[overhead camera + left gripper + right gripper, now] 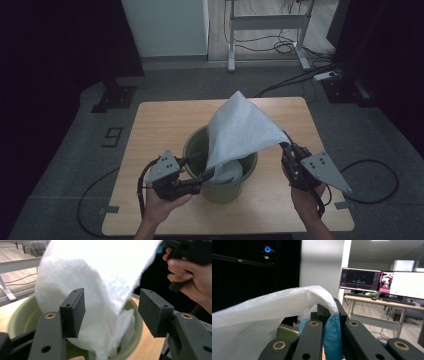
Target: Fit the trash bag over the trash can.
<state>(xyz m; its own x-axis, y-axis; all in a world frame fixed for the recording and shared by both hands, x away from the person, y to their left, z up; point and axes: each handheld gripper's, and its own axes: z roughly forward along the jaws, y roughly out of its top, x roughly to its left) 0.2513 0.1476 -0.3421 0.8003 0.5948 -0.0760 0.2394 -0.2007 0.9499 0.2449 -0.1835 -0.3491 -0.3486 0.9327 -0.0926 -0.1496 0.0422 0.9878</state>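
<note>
High view: a green bin stands on the wooden table, near the person's edge, and a white plastic bag rises out of it like a tent. The bag's lower part sits inside the bin, while one corner is pulled up and to the right by the right gripper. The left gripper rests at the bin's near left rim, pointing across its mouth. The work seems to be lining the bin with the bag, and it looks roughly half done: the bag is in, but none of its edge is folded over the rim yet.

Left gripper view: the two black jaws stand apart with the white bag hanging between them, and neither pad presses on it, so this tool has hold of nothing. The bin's green rim curves behind the jaws. The person's other hand shows at the upper right.

Right gripper view: the jaws are closed tight on the bag's edge, with the film draping off to the left and a slice of the bin below it. A blue pad shows between the jaws.

What is left, as I judge it, is spreading the bag's mouth open and drawing it down around the rim on every side.
</note>
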